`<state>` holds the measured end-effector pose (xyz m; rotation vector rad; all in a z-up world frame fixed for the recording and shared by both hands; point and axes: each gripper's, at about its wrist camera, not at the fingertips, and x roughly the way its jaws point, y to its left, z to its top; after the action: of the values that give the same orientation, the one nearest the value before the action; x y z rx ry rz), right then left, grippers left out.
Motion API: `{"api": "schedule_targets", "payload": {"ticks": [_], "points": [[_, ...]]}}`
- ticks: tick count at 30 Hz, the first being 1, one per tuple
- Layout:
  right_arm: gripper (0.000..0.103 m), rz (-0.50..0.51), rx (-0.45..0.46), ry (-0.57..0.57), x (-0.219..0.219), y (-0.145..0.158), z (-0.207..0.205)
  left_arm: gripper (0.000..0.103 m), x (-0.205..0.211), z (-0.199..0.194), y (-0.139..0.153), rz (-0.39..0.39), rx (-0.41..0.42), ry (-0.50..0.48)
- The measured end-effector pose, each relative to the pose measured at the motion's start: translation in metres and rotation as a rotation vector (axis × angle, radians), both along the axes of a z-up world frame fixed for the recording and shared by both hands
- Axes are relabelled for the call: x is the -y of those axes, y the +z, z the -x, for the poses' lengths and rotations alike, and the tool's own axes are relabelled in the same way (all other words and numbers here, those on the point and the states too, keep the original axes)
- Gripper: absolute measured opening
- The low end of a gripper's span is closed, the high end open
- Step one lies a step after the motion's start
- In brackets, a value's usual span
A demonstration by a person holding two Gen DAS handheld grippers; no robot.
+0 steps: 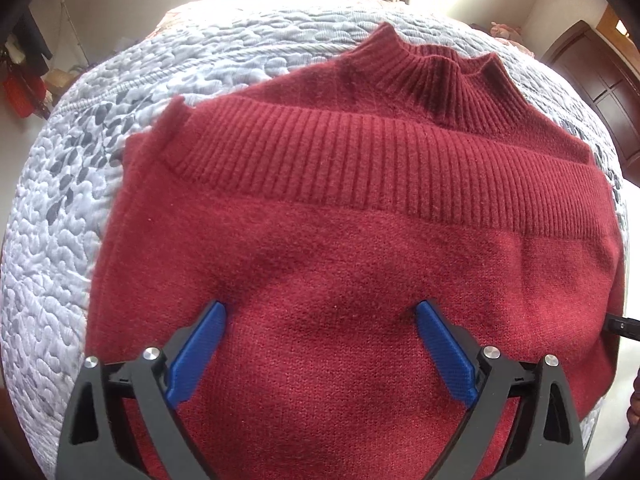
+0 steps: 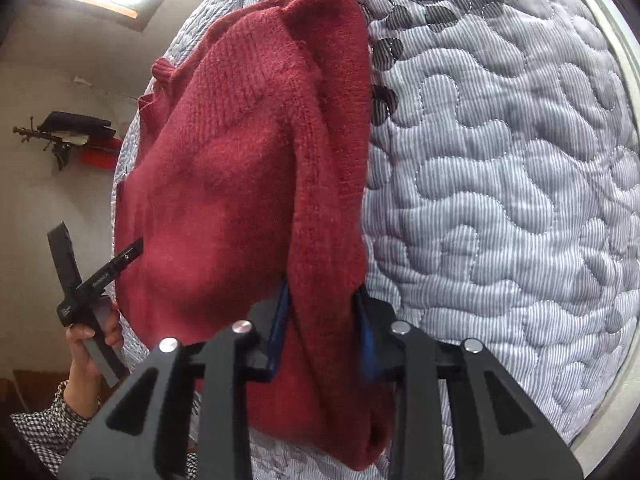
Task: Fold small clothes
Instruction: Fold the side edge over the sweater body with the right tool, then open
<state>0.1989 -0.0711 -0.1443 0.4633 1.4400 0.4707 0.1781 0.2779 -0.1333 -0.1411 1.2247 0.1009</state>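
a: where's the red sweater at?

b: on the quilted bed, hem folded up toward the collar. my left gripper has fingers wide, tips pressing the knit. my right gripper has fingers pinched on the sweater's side edge.

a: tips?

b: i'd keep left pinning the middle and carry right across low, so the layers don't slide.

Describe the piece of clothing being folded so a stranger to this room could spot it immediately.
Start with the bed, covered by a pale grey quilt stitched in wavy loops with dark leaf prints. Lying across it is a dark red knitted sweater, folded so its ribbed hem band sits just below the ribbed high collar. It is the only garment on the quilt, and both tongs are at it, the left tongs open and the right tongs gripping its edge.
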Motion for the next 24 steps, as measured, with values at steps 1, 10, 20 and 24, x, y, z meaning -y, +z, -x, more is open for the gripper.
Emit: {"api": "schedule_targets", "payload": {"ticks": [1,10,20,24], "points": [[0.022,-0.009,0.000,-0.006,0.001,0.002,0.001,0.097,0.000,0.000,-0.001,-0.005,-0.002,-0.009],[0.017,0.089,0.064,0.004,-0.002,0.059,0.015,0.098,-0.005,-0.001,-0.005,0.025,-0.014,-0.012],[0.017,0.163,0.138,0.128,-0.072,0.108,0.018,0.092,-0.031,0.009,0.020,0.057,0.000,0.035],[0.017,0.162,0.164,0.202,-0.109,0.112,0.017,0.092,-0.042,0.015,0.030,0.066,0.020,0.037]]}}
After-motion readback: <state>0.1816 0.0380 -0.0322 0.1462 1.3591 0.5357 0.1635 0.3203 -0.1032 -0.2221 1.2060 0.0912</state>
